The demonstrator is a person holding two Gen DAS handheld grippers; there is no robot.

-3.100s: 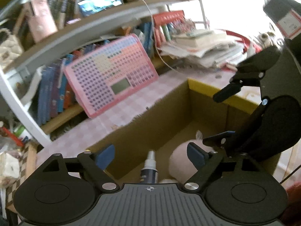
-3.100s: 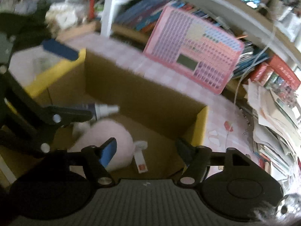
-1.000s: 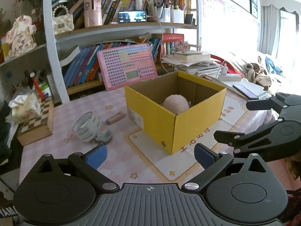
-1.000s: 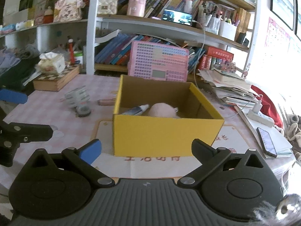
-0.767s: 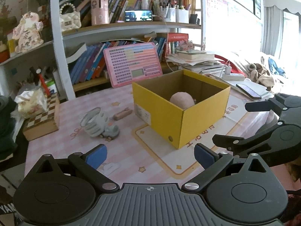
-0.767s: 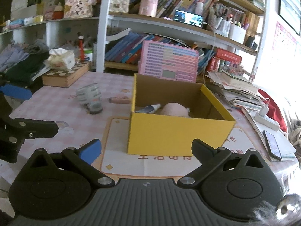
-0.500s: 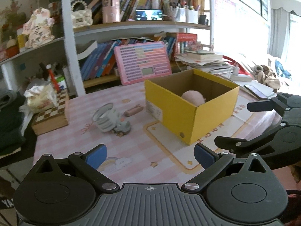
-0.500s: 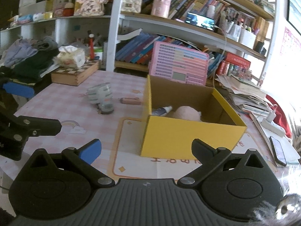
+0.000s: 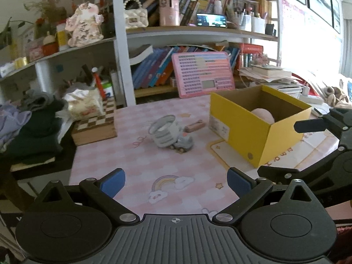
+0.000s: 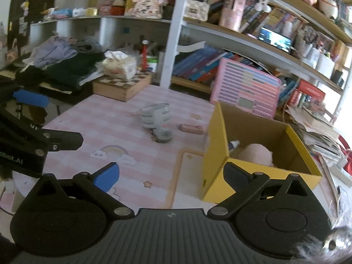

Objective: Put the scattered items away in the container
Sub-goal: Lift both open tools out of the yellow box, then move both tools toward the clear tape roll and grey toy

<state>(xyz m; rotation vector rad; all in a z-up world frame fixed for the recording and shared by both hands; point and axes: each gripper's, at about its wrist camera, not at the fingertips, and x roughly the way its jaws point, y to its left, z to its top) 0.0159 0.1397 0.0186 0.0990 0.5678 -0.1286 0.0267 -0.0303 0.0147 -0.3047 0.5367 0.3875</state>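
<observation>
1. Since the box sits at right of centre in the left wrist view with its open top up and one corner toward the camera, a careless reach over it could catch a wall and shove it along the bench; its long axis runs from the frame's middle toward the right edge.
2. The grey toy lies on its side at mid-frame, just left of the box and apart from it, its round open end tilted to the upper left; being rounded, it may roll out of a loose pinch.
3. The pink stick lies flat between toy and box, long axis rising slightly to the right; it is thin and low, so fingers could skate over it.
4. Left gripper and right gripper both hang with fingers spread wide, holding nothing, well short of either item.
</observation>
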